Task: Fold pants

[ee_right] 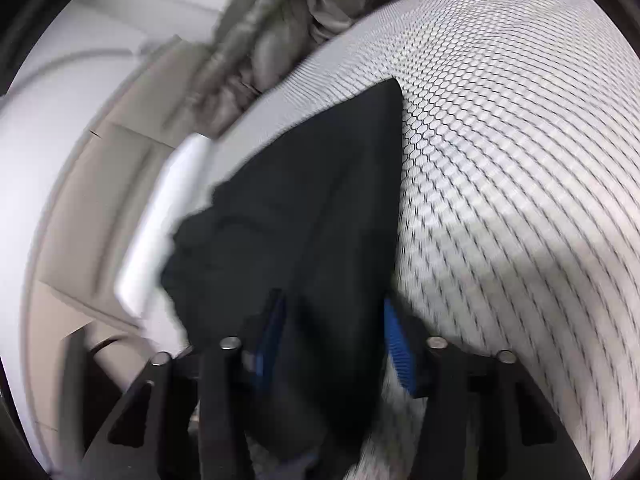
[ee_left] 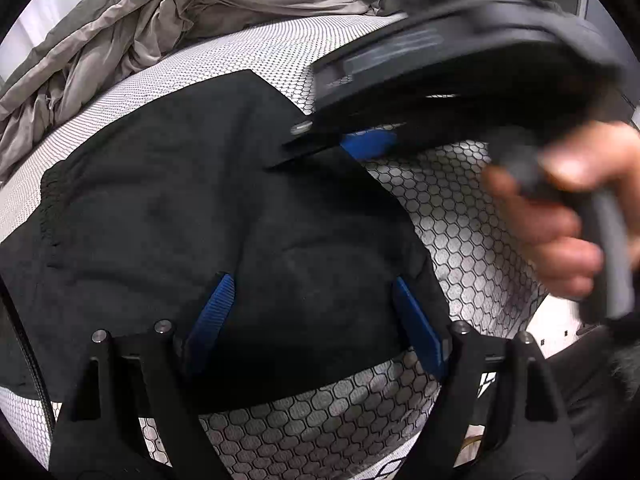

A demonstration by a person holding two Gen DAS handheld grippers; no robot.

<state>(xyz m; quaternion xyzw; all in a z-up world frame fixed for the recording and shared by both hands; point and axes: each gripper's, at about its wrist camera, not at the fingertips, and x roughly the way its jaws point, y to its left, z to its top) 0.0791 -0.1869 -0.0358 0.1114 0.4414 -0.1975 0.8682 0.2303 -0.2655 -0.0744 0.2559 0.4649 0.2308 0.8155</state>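
Observation:
Black pants (ee_left: 200,208) lie folded flat on a bed sheet (ee_left: 460,216) printed with hexagons. My left gripper (ee_left: 316,316) hovers over their near part, open, its blue pads (ee_left: 212,312) wide apart with only flat cloth below. At the upper right of the left wrist view a hand (ee_left: 560,216) holds my right gripper (ee_left: 344,144), whose tip sits at the pants' far right edge. The right wrist view is blurred. There the pants (ee_right: 320,200) run between the right gripper's (ee_right: 334,340) blue pads (ee_right: 396,344), which stand apart and do not clearly press the cloth.
A crumpled grey-brown duvet (ee_left: 160,20) is heaped along the far side of the bed, also seen as the duvet (ee_right: 280,20) in the right wrist view. The bed's edge (ee_right: 160,220) and a beige floor (ee_right: 88,208) lie to the left of the pants there.

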